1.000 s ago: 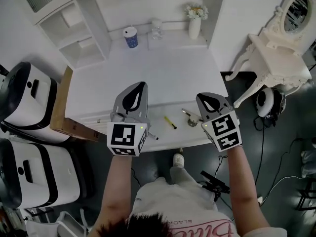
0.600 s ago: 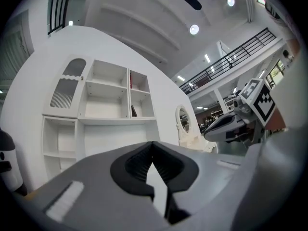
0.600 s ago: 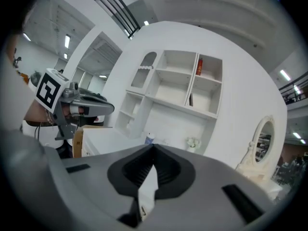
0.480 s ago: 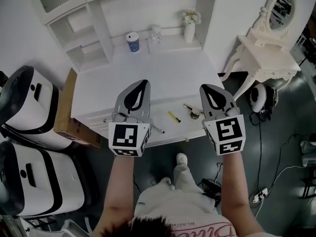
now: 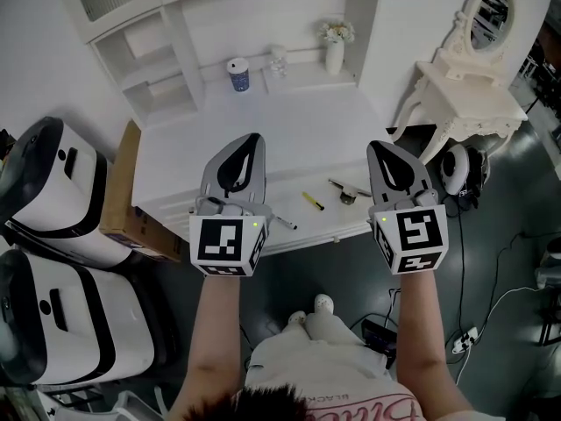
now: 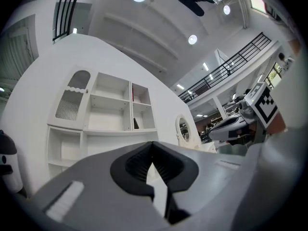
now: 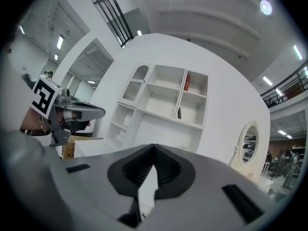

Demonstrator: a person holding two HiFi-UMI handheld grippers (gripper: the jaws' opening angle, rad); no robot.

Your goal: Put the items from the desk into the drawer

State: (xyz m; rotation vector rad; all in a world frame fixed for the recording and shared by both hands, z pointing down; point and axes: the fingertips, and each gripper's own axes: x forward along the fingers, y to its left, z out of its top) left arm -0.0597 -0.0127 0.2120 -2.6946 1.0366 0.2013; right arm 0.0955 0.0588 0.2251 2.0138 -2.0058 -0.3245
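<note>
- Since the earlier frame, the left gripper (image 5: 252, 140) and the right gripper (image 5: 378, 146) have both lifted away from the front edge of the white desk (image 5: 263, 121). They point roughly level, side by side.
- Left gripper: jaws closed tip to tip, nothing held.
- Right gripper: jaws likewise closed and empty.
- Front edge of the desk: a yellow marker (image 5: 313, 201), a dark-tipped pen (image 5: 282, 224) and a small metal item (image 5: 349, 190) lie between the grippers, gripped by neither.
- Back edge: a blue cup (image 5: 237, 74), a clear jar (image 5: 278, 60) and a vase of flowers (image 5: 335, 49).
- Drawer: cannot be made out in any view.
</note>
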